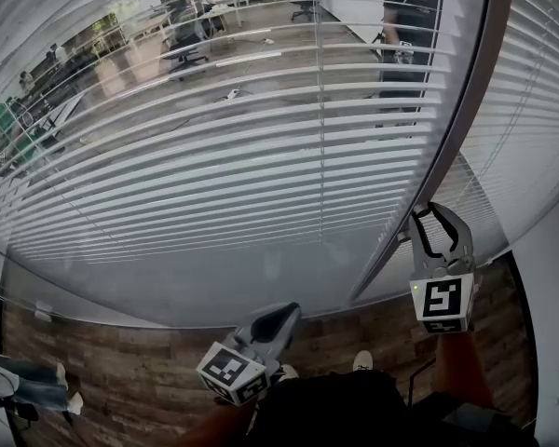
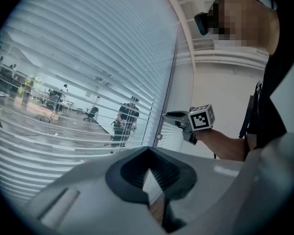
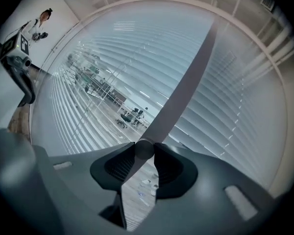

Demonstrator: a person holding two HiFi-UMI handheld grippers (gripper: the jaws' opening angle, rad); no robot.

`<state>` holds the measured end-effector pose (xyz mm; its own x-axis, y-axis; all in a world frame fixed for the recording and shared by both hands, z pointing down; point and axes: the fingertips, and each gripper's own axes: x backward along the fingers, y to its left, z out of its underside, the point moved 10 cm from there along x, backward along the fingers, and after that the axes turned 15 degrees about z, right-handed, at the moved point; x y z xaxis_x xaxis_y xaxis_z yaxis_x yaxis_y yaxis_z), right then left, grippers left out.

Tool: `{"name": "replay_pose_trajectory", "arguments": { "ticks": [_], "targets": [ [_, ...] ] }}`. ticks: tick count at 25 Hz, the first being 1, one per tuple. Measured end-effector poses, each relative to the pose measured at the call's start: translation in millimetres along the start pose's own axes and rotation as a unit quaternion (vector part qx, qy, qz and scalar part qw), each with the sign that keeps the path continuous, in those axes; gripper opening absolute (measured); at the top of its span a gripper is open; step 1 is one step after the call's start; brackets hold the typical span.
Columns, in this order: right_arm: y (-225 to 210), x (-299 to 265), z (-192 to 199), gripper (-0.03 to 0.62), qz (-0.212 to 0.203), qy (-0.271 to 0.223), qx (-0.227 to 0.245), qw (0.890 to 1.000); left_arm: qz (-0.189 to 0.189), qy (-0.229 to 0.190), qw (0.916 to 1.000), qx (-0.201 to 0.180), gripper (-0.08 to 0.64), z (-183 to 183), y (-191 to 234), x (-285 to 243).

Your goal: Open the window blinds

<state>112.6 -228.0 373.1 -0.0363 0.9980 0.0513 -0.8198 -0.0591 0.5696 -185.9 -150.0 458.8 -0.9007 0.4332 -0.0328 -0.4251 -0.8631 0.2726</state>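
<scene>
White slatted blinds (image 1: 214, 156) hang over a glass wall, tilted so that the office behind shows through. My right gripper (image 1: 433, 214) is held up at the dark post (image 1: 452, 119) between two panes. In the right gripper view its pads press on a round grey end (image 3: 144, 148), apparently the blinds' wand. A grey bar (image 3: 186, 82) rises from it along the seam between the blinds; wand shaft or post, I cannot tell. My left gripper (image 1: 284, 317) hangs low near my body, shut and empty, its tips (image 2: 147, 151) meeting.
The blind right of the post (image 1: 531, 91) has its slats closer to shut. A person (image 1: 405, 26) stands behind the glass, with desks and chairs beyond. Wood flooring (image 1: 121, 361) runs along the base of the glass. My right gripper (image 2: 169, 115) also shows in the left gripper view.
</scene>
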Motion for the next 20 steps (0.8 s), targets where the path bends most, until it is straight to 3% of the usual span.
{"name": "replay_pose_trajectory", "arguments": {
  "ticks": [5,8,20],
  "targets": [
    [-24.4,-11.3,-23.4,0.149,0.015,-0.004,0.074,0.997,-0.001,-0.003,1.0,0.006,0.0,-33.2,-6.9,-14.3],
    [-22.2,-10.0,-24.3,0.149,0.025,-0.004,0.11,0.994,-0.002,-0.004,1.0,0.004,0.0,-32.5,-7.3,-13.3],
    [-18.9,-13.0,-21.1,0.149,0.043,-0.011,0.17,0.984,-0.002,-0.003,1.0,0.004,0.0,-30.5,-7.5,-15.3]
  ]
}}
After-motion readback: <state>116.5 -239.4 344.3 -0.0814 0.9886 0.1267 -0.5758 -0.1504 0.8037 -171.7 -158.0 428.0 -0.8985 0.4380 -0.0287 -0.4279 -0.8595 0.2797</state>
